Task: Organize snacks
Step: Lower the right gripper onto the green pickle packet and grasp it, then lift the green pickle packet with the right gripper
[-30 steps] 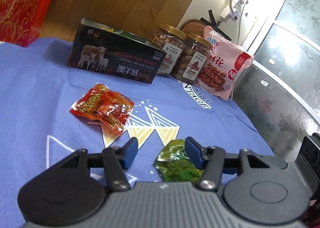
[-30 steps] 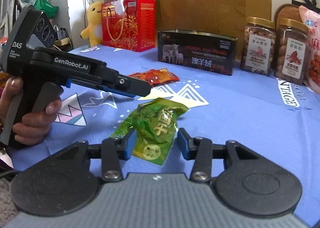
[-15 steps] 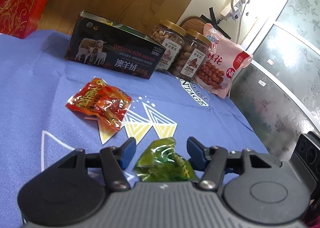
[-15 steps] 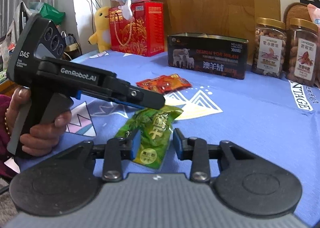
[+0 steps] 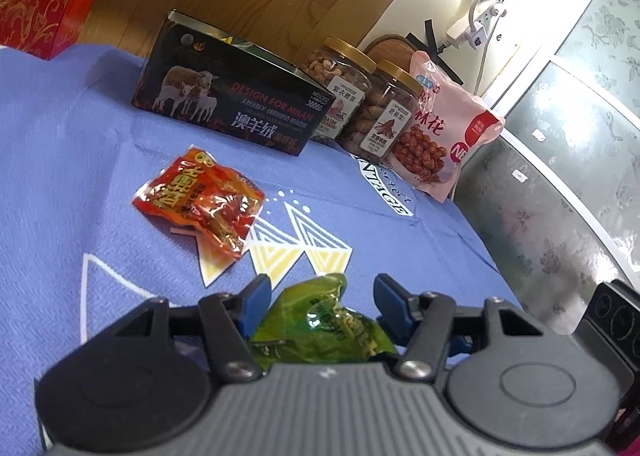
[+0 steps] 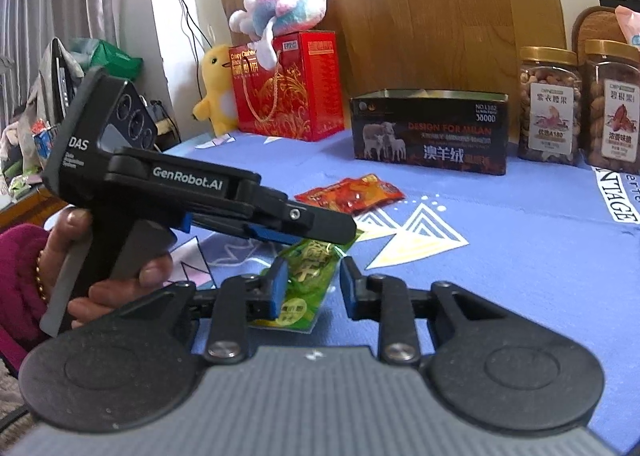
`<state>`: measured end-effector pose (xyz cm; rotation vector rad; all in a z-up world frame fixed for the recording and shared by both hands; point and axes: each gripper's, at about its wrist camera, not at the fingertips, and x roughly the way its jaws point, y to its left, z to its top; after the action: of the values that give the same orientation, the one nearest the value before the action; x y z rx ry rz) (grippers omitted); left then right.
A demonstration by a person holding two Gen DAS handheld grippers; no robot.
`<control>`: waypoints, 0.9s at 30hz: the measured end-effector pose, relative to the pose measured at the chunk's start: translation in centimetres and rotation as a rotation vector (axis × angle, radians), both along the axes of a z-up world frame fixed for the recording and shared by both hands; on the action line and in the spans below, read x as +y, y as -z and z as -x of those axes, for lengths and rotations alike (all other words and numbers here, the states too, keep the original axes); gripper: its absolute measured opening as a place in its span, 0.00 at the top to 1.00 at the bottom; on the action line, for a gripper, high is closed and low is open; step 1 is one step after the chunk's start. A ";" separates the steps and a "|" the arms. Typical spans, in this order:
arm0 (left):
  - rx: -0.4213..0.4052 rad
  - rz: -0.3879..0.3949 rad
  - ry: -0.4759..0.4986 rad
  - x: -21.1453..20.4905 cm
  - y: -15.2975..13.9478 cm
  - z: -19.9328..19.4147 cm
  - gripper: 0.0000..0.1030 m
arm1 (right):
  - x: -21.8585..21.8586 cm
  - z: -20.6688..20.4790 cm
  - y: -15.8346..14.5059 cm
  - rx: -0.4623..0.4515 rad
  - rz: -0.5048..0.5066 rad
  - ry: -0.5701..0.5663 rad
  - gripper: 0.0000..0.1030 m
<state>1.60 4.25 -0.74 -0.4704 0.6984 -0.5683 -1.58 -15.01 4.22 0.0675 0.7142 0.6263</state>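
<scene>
Counter (image 5: 72, 128), blue cloth. Tin (image 5: 228, 104) at the back, open top; jars (image 5: 352, 92) beside it. Red pack (image 5: 200, 196) lies mid-cloth. Green pack (image 6: 308, 280) lies flat between both sets of fingers. Left gripper (image 5: 320, 296) apart, right gripper (image 6: 314, 288) apart, neither clamped. Risk: both closing on one slick pack, which could tear or squirt free.
</scene>
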 end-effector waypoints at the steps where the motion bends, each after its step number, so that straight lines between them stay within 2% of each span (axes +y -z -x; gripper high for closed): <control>1: 0.001 0.002 -0.001 0.0 0.0 0.0 0.44 | -0.1 -0.1 0.1 0.009 -0.007 0.002 0.70; 8: 0.005 0.011 -0.001 0.2 0.0 -0.1 0.44 | -1.0 -0.8 0.5 0.087 -0.085 0.026 0.68; 15: 0.017 0.033 0.003 0.4 0.2 -0.2 0.44 | -1.0 -0.8 0.6 0.102 -0.087 0.023 0.67; 22: 0.010 0.016 0.014 0.3 -0.1 0.1 0.44 | -0.5 -0.7 0.9 0.137 -0.048 -0.024 0.54; 27: 0.002 0.023 0.019 0.7 -0.9 2.4 0.44 | -0.6 -0.6 0.9 0.143 -0.039 -0.038 0.54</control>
<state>-0.83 4.99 0.13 -0.4862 0.6991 -0.5940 -1.01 -15.61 3.33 0.1360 0.8433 0.6761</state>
